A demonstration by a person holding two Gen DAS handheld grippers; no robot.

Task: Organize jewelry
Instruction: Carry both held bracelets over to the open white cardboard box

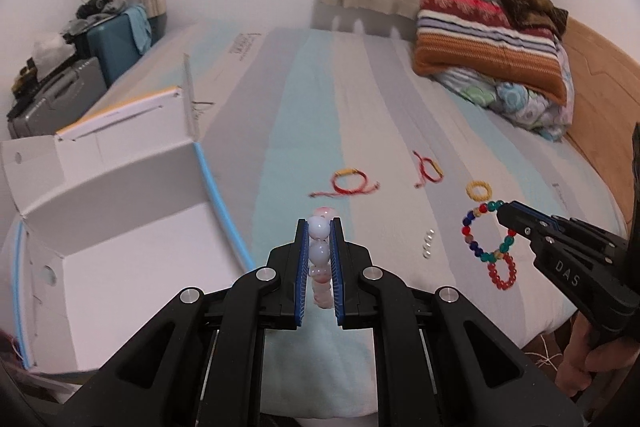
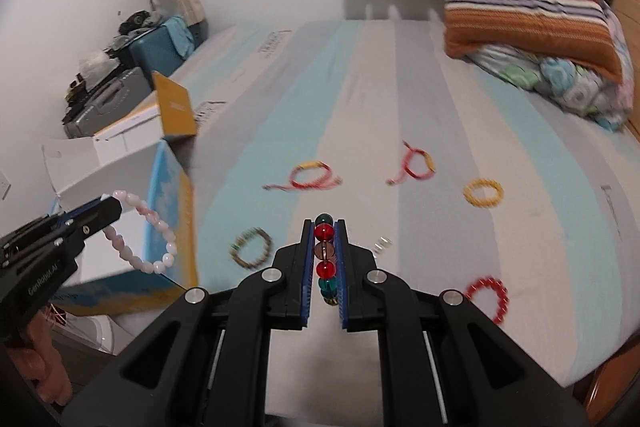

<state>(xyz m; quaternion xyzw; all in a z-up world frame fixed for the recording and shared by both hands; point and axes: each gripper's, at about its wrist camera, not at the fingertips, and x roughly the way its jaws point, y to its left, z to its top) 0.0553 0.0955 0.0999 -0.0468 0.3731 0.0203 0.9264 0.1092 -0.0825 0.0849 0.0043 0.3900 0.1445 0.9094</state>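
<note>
My left gripper (image 1: 319, 227) is shut on a pink and white bead bracelet (image 1: 320, 251), held in the air beside the open white box (image 1: 120, 247); the bracelet also shows in the right wrist view (image 2: 144, 235). My right gripper (image 2: 324, 227) is shut on a multicoloured bead bracelet (image 2: 325, 255), which shows in the left wrist view (image 1: 480, 231) lifted over the bed. On the striped bed lie two red cord bracelets (image 2: 312, 177) (image 2: 414, 163), a yellow bead ring (image 2: 483, 193), a red bead bracelet (image 2: 490, 297), a brown-green bead bracelet (image 2: 251, 247) and small silver pieces (image 2: 382, 243).
The box with blue and yellow sides (image 2: 168, 227) stands at the bed's left edge. Folded blankets and pillows (image 1: 492, 39) are piled at the far right. Suitcases and clutter (image 1: 80, 67) stand by the left wall. A wooden bed frame (image 1: 596, 107) runs along the right.
</note>
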